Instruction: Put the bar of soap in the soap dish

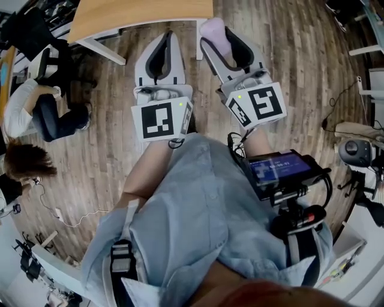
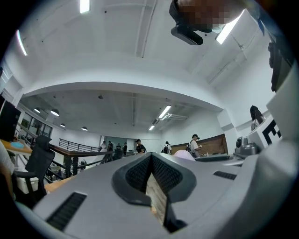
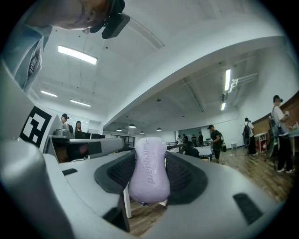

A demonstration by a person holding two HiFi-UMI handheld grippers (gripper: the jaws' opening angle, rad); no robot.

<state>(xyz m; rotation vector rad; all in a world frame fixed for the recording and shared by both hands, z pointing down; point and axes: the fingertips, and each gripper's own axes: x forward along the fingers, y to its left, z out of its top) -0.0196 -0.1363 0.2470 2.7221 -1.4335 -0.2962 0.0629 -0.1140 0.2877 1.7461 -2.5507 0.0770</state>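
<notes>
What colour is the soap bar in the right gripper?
Pale lilac bar of soap, clearest in the right gripper view.

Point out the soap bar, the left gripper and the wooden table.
soap bar (image 3: pixel 149 170): right gripper view, its lettered face.
left gripper (image 2: pixel 150 158): left gripper view, closed fingertips.
wooden table (image 1: pixel 144 15): head view, bare top.

The bar of soap (image 3: pixel 149 170) is seen in a pale lilac, lettering pressed in the same shade. The left gripper (image 1: pixel 162 45) and right gripper (image 1: pixel 227 39) are done in light grey, with dark, finely textured pads (image 3: pixel 186 173). Black-and-white square patterns are carried on the marker cubes (image 1: pixel 161 120). The floor (image 1: pixel 300 72) is laid in streaky grey-brown planks, the table (image 1: pixel 144 15) topped in light wood, and a pale blue shirt (image 1: pixel 198 222) is worn.
</notes>
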